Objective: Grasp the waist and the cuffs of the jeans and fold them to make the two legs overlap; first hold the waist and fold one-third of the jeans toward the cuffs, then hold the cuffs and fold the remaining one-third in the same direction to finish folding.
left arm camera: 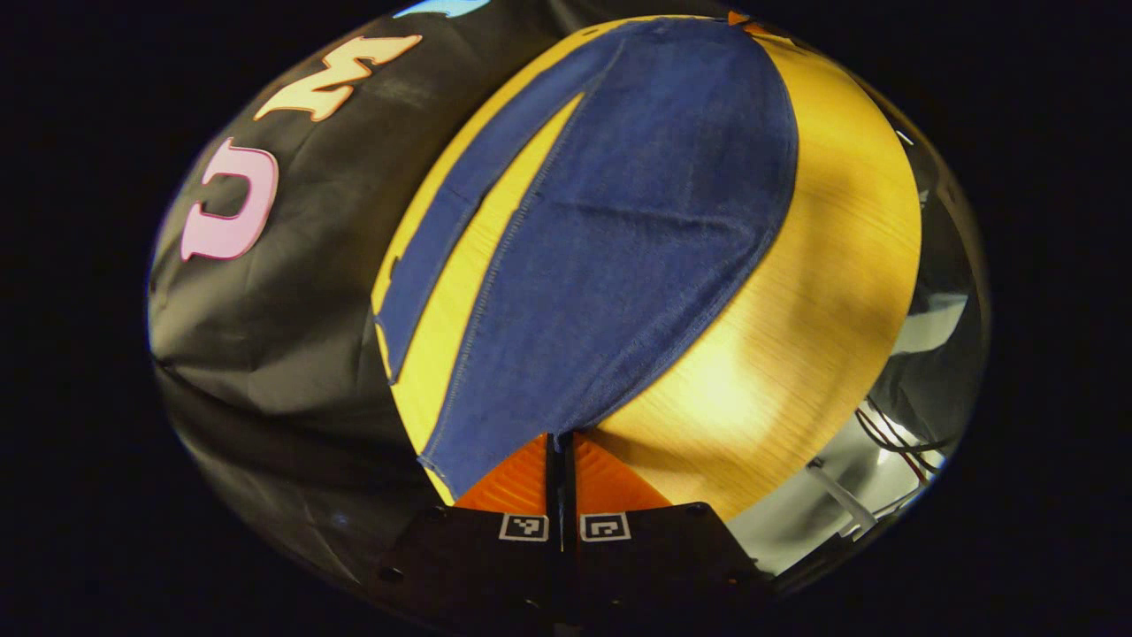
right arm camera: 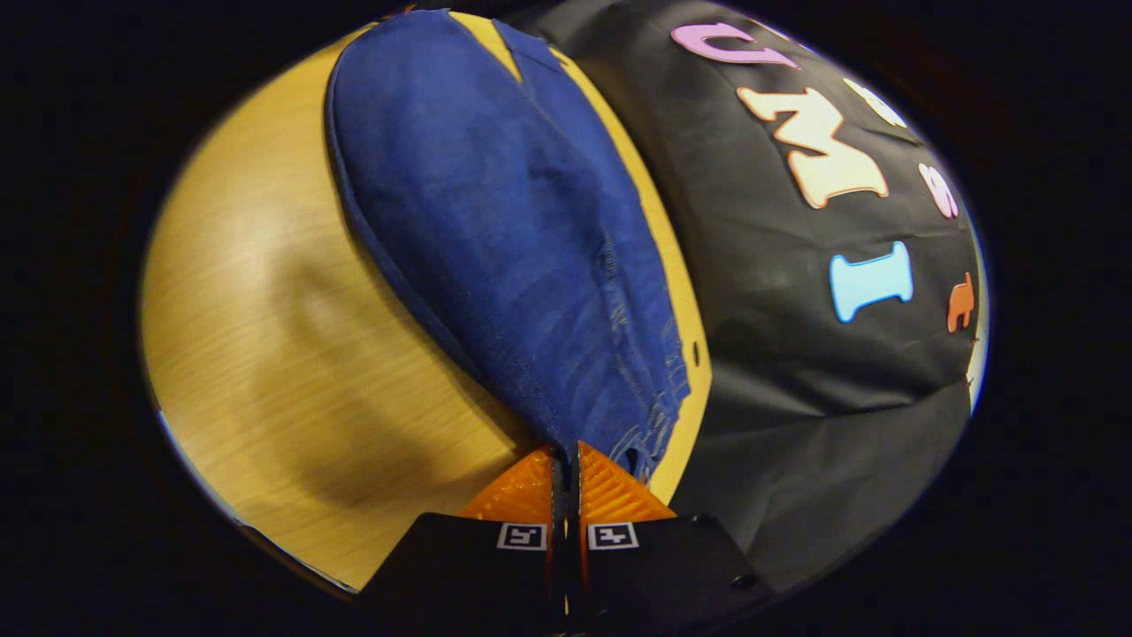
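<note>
Dark blue jeans (left arm camera: pixel 619 248) lie lengthwise on a yellow wooden table (left arm camera: pixel 814 336). In the left gripper view a narrow strip of denim (left arm camera: pixel 442 230) runs beside the wide part, with a wedge of bare table between them. My left gripper (left arm camera: pixel 561 440) is shut, and the near edge of the jeans runs in between its fingertips. In the right gripper view the jeans (right arm camera: pixel 495 221) stretch away from me, and their frayed near end (right arm camera: pixel 659 398) lies by the table's edge. My right gripper (right arm camera: pixel 566 453) is shut on that end beside the fraying.
The booth's black cloth wall (left arm camera: pixel 292 292) hangs close along one long side of the table (right arm camera: pixel 265 336). Cables and pale equipment (left arm camera: pixel 893 433) sit beyond the table's other side in the left gripper view. Bare wood lies beside the jeans.
</note>
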`<state>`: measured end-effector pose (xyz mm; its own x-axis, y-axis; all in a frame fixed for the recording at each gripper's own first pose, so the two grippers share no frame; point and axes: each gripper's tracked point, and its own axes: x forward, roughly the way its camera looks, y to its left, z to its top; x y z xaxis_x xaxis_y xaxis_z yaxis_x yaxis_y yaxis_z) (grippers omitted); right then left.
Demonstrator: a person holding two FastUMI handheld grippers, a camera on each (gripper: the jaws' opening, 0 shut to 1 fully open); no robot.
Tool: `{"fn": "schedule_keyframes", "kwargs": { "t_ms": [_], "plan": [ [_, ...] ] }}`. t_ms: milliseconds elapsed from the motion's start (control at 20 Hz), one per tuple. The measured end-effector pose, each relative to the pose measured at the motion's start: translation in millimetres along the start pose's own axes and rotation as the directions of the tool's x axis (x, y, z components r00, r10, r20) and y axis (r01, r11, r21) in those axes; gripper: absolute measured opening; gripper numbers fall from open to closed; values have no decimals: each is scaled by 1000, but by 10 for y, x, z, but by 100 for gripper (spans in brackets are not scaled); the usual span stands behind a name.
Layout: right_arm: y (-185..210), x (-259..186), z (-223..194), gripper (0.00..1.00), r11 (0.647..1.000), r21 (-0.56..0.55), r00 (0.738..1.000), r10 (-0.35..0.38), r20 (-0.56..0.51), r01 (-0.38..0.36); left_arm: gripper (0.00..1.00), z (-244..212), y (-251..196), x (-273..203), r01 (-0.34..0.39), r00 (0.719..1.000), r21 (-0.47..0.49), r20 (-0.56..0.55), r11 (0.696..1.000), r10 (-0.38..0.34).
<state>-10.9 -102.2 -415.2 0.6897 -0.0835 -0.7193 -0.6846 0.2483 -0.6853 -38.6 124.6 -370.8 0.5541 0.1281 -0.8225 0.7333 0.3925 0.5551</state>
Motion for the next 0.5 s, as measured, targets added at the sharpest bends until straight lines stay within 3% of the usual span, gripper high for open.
{"fn": "schedule_keyframes", "kwargs": {
  "t_ms": [250, 500],
  "plan": [
    [-561, -34, 307, 3, 987, 122, 994, -104, 27, 100, 0, 307, 635, -11, -106, 994, -69, 30, 992, 108],
    [-1226, 74, 598, 3, 950, 221, 969, -240, 55, 222, 0, 712, 1408, 54, -234, 969, -49, 64, 971, 237]
  ]
}}
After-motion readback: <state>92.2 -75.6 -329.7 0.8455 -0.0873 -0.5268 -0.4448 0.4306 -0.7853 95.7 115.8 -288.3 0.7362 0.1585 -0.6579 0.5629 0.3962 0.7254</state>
